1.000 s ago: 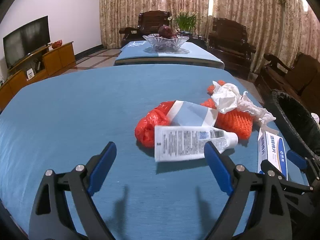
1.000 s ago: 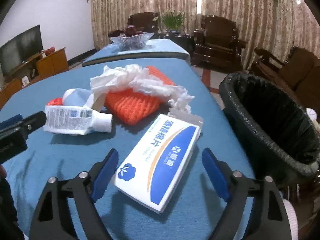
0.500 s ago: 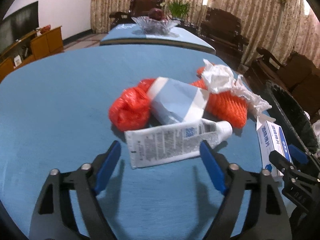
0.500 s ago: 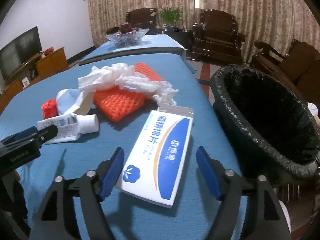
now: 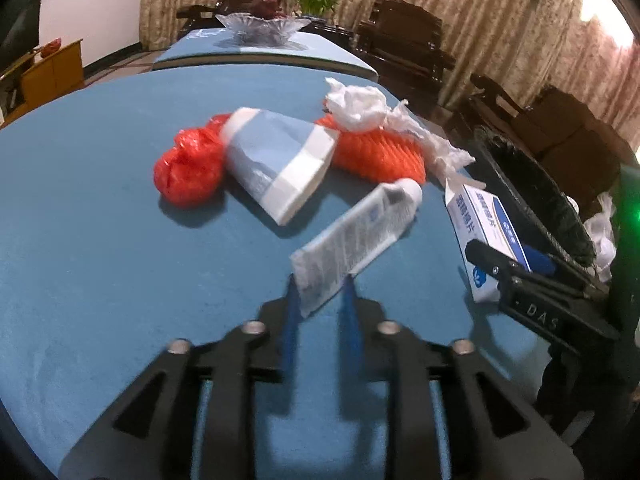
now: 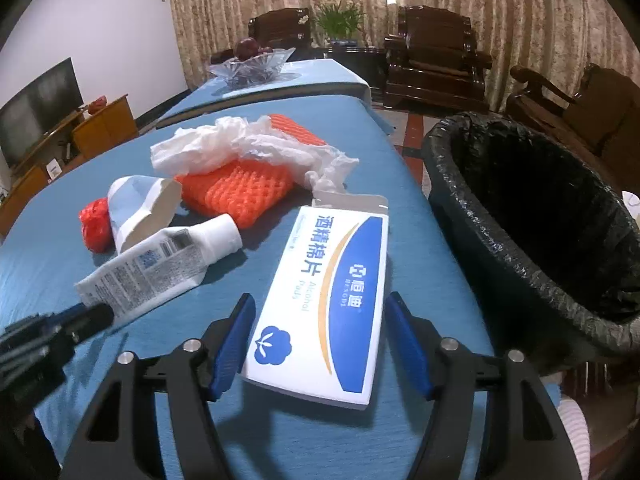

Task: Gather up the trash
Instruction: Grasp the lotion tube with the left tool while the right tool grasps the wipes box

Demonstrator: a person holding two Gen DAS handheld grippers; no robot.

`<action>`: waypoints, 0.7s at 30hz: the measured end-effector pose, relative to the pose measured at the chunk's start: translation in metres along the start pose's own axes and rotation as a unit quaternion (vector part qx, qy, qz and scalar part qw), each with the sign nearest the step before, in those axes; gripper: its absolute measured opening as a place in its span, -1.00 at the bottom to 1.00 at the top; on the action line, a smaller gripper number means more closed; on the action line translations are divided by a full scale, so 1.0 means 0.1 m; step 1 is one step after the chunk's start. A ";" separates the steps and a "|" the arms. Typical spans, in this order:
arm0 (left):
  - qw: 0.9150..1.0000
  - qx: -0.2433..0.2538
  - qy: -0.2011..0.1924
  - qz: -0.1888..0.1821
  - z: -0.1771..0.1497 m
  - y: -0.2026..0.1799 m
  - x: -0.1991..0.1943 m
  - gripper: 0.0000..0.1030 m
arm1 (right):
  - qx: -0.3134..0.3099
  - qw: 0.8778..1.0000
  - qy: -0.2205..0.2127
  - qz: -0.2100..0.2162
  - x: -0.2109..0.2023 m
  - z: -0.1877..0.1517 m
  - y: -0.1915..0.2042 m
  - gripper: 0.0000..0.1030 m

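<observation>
The white tube (image 5: 360, 236) lies slanted on the blue surface (image 5: 100, 220), its crimped flat end between the fingers (image 5: 289, 320) of the left gripper (image 5: 320, 312), which have just been closing and now appear to pinch that end (the view is blurred, so contact on both sides is likely but not crisp); its cap end points toward the orange foam net (image 5: 380, 156). In the right wrist view the same tube (image 6: 160, 268) runs from the left gripper (image 6: 80, 320) up toward the net (image 6: 240, 192). The alcohol pad box (image 6: 324, 296) lies flat on the surface just beside the tube, its near end between the fingers (image 6: 236, 344) of the right gripper (image 6: 320, 344); these have just been closing but stand apart, with a gap on either side of the box. Behind the tube lie a flattened blue-and-white paper cup (image 5: 280, 164), a crumpled red plastic bag (image 5: 188, 168) touching it, and white tissue (image 5: 360, 108) draped over the net. A bin lined with a black bag (image 6: 532, 216) stands at the right edge of the surface, near the box. Farther off, a glass fruit bowl (image 6: 252, 66) sits on a second blue-covered table, with dark wooden armchairs (image 6: 432, 56) and patterned curtains beyond.
</observation>
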State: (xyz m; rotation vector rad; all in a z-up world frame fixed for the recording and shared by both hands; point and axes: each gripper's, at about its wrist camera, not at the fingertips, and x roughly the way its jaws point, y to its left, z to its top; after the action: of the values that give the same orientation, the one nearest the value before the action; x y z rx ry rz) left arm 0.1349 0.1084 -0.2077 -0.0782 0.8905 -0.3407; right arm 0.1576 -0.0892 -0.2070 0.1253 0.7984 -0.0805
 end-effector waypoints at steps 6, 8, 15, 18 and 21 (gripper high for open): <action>1.000 -0.004 -0.002 -0.018 0.15 0.05 0.13 -0.12 | 0.007 1.000 0.005 -0.009 0.04 0.01 -0.07 0.28; 0.999 0.009 0.006 -0.034 0.19 0.01 0.21 -0.18 | 0.010 1.000 0.007 -0.009 0.06 0.00 -0.09 0.28; 0.998 0.020 0.010 -0.067 0.13 -0.11 0.27 -0.86 | 0.017 1.000 0.014 -0.004 0.08 0.00 -0.18 0.07; 0.998 0.038 -0.010 -0.053 0.07 -0.19 0.16 -0.98 | 0.016 1.000 0.013 -0.005 0.08 0.01 -0.20 0.06; 0.999 0.021 -0.019 -0.042 0.04 -0.17 0.09 -0.98 | 0.013 1.000 0.011 -0.012 0.09 0.01 -0.19 0.08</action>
State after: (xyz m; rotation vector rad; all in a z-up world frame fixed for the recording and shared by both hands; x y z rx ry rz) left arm 0.1393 0.0891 -0.2085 -0.0829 0.8439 -0.4348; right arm 0.1626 -0.1082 -0.2145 0.1415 0.8214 -0.1115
